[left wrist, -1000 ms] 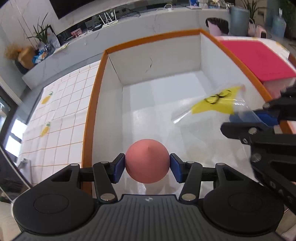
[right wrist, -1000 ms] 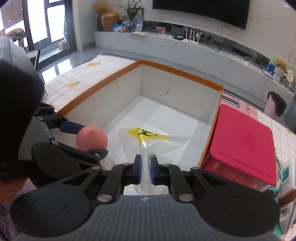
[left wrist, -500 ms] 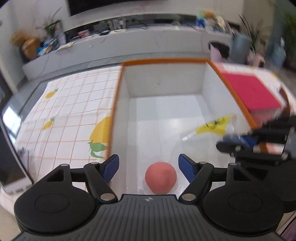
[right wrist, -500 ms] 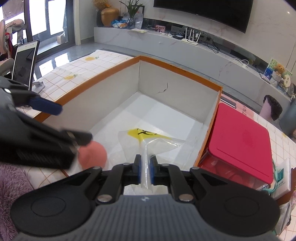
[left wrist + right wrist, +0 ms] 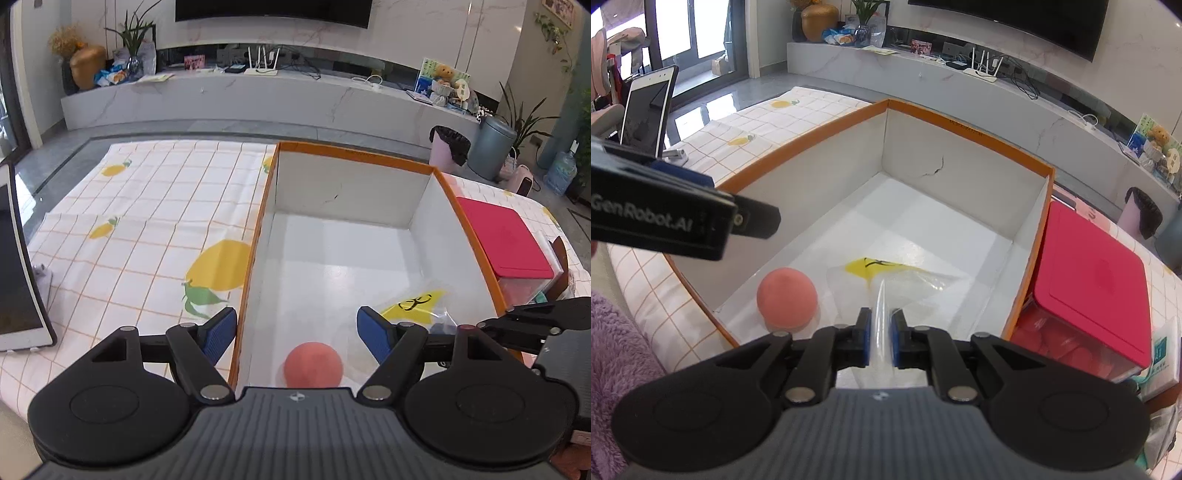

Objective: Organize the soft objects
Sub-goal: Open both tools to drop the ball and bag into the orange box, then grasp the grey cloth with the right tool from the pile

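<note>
Closest in the left wrist view, the left gripper [image 5: 296,334] has its blue pads spread wide with nothing between them, poised above the near end of the box [image 5: 354,158]; one pad hangs over the orange left rim, the other over the white floor. Below that gap, the pink ball [image 5: 313,370] rests on the box floor near the front wall, touched by neither pad. Just to its right lies the clear plastic bag [image 5: 886,291], its near edge pinched between the nearly closed pads of the right gripper [image 5: 880,338], which are easing apart slightly at this moment; the plastic still stands up between them. The bag carries a yellow patch with a black printed mark whose shape is too small to read. In the right wrist view the side of the left gripper crosses the upper left, and its white lettering reads "GenRobot.AI". A purple fuzzy sleeve [image 5: 617,354] fills that view's lower left corner. Beside the box on the right stands a clear container with a red lid [image 5: 1089,284], and next to it a packet with green print that cannot be read. Left of the box, the checked tablecloth [image 5: 147,229] shows yellow lemons. Farther left a tablet [image 5: 646,110] stands propped. Beyond, a white router [image 5: 261,66] sits on the long marble shelf.
</note>
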{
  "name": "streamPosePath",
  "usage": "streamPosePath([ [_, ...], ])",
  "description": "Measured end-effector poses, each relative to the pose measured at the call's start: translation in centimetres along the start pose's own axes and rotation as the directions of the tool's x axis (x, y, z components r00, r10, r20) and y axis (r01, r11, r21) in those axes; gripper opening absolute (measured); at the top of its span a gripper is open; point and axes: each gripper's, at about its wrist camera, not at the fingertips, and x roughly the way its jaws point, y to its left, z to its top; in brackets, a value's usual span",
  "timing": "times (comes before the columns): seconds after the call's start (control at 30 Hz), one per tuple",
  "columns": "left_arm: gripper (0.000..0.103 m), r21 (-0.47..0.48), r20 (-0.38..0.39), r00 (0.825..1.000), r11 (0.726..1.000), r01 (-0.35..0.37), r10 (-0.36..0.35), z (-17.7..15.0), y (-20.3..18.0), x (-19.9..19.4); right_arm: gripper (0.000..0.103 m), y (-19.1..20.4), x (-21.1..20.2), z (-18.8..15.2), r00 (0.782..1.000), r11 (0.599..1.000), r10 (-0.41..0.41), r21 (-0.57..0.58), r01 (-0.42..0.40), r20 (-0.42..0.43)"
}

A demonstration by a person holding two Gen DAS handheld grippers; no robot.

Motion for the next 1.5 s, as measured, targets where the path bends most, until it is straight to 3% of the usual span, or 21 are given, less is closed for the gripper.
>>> streamPosePath([
  [0.03, 0.087, -0.003, -0.004, 1.0, 1.0, 0.002, -0.002, -0.1, 0.1, 0.0, 0.021, -0.1, -0.1, 0.1, 1.0, 1.0, 0.01, 0.008, -0.01, 0.001],
  [0.07, 0.087, -0.008, -0.009, 1.0, 1.0, 0.003, -0.003, -0.1, 0.0, 0.1, 0.043, -0.3, -0.3, 0.2, 1.0, 1.0, 0.015, 0.018, -0.015, 0.001],
  [0.13, 0.087, -0.012, -0.014, 1.0, 1.0, 0.004, -0.004, -0.2, 0.1, 0.1, 0.063, -0.5, -0.6, 0.3, 1.0, 0.999, 0.028, 0.032, -0.028, 0.005],
  [0.23, 0.087, -0.015, -0.014, 1.0, 1.0, 0.006, -0.007, -0.3, 0.3, -0.1, 0.064, -0.4, -0.9, 0.4, 0.999, 0.998, 0.053, 0.032, -0.054, 0.009],
  [0.47, 0.087, 0.021, -0.024, 1.0, 1.0, -0.018, 0.018, -0.5, -0.2, 0.1, 0.087, 0.0, -1.2, 0.4, 0.998, 0.997, 0.07, 0.029, -0.07, -0.001],
  [0.63, 0.087, 0.031, -0.019, 1.0, 0.999, -0.019, 0.02, -0.6, -0.4, 0.0, 0.093, -0.7, -1.6, 0.3, 0.996, 0.995, 0.084, 0.049, -0.083, -0.011],
  [0.97, 0.087, 0.015, -0.006, 1.0, 0.999, -0.029, 0.029, -0.3, -0.3, -0.4, 0.094, -1.6, -3.8, 0.0, 0.995, 0.994, 0.093, 0.058, -0.094, 0.028],
  [1.27, 0.087, 0.028, 0.021, 0.998, 0.997, -0.065, 0.065, 0.1, -1.4, -1.6, 0.096, -2.0, -5.1, 0.3, 0.998, 0.998, 0.044, 0.032, -0.045, 0.053],
  [1.37, 0.087, 0.035, 0.039, 0.997, 0.997, -0.065, 0.064, 0.6, -2.3, -2.5, 0.098, -3.1, -6.5, 0.3, 0.995, 1.0, -0.008, 0.02, 0.006, 0.097],
  [1.5, 0.087, 0.035, 0.042, 0.998, 0.998, -0.052, 0.05, 1.8, -3.9, -3.1, 0.099, -6.1, -8.9, -0.2, 0.981, 0.99, -0.14, 0.017, 0.139, 0.137],
])
